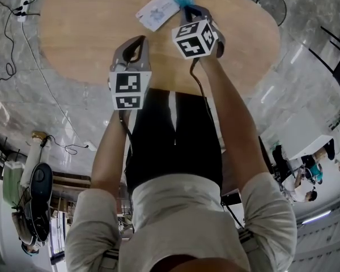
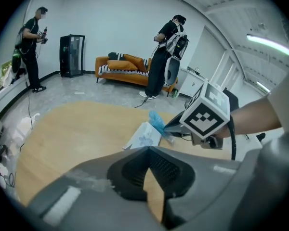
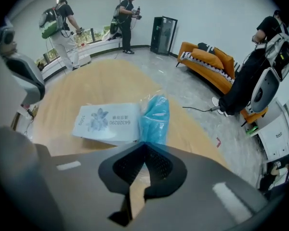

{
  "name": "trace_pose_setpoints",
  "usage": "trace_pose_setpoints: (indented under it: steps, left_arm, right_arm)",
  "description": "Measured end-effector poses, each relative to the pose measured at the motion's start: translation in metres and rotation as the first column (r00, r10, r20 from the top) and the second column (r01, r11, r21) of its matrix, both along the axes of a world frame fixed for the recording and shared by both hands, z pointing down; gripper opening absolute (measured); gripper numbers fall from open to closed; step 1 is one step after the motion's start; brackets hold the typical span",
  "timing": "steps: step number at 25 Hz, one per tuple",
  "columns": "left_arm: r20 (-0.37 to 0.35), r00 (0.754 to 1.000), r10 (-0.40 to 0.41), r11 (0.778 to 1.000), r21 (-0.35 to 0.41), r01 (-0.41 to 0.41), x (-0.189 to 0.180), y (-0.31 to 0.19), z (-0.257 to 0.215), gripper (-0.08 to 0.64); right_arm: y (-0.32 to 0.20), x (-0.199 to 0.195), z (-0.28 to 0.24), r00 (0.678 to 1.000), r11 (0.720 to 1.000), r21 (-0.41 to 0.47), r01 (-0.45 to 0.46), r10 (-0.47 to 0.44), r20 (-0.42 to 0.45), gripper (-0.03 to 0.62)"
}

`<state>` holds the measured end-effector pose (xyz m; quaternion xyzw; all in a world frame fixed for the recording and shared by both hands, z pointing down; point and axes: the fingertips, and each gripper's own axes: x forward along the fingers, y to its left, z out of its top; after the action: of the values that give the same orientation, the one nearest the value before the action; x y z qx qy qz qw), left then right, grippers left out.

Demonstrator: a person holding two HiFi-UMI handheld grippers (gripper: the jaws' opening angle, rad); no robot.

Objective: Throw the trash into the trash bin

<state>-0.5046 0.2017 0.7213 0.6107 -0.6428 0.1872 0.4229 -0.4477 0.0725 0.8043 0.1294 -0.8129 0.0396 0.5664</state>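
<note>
Wood fills my view: the oval table (image 1: 90,38), with the black mesh trash bin (image 1: 270,4) on the floor past its far right edge. On the table's far side lies a white packet (image 1: 157,11), and touching it is a crumpled blue wrapper (image 3: 155,117). My right gripper (image 3: 145,146) is closed, its tips pinching the wrapper's near end as far as I can tell. My left gripper (image 2: 147,150) is closed on nothing. I judge this the pick-up; next comes a lift and a carry to the bin.

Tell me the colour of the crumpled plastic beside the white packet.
The plastic is light blue; the right gripper view shows it best.
</note>
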Motion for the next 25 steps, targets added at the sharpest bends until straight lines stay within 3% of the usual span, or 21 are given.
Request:
trace_pose_setpoints:
  steps: [7, 11, 18, 22, 25]
  left_arm:
    - [-0.007, 0.999, -0.035, 0.998, 0.043, 0.035, 0.008, -0.017, -0.019, 0.018]
    - [-0.01, 0.999, -0.046, 0.997, 0.067, 0.047, 0.028, -0.028, -0.048, 0.018]
    - [0.033, 0.999, 0.025, 0.987, 0.159, -0.03, 0.087, -0.053, -0.14, 0.018]
    - [0.066, 0.996, 0.06, 0.971, 0.227, -0.074, 0.136, -0.067, -0.209, 0.018]
    - [0.069, 0.994, 0.083, 0.956, 0.277, -0.099, 0.195, -0.079, -0.25, 0.018]
  right_arm:
    - [0.012, 0.006, -0.061, 0.992, 0.998, 0.001, -0.061, 0.06, 0.109, 0.009]
    - [0.025, 0.026, -0.119, 0.968, 0.989, -0.043, -0.14, 0.146, 0.205, 0.009]
    - [0.022, 0.084, -0.225, 0.856, 0.936, -0.101, -0.338, 0.35, 0.38, 0.009]
    - [0.016, 0.138, -0.308, 0.794, 0.909, -0.074, -0.411, 0.397, 0.46, 0.009]
    - [0.008, 0.202, -0.363, 0.754, 0.888, -0.015, -0.459, 0.398, 0.522, 0.009]
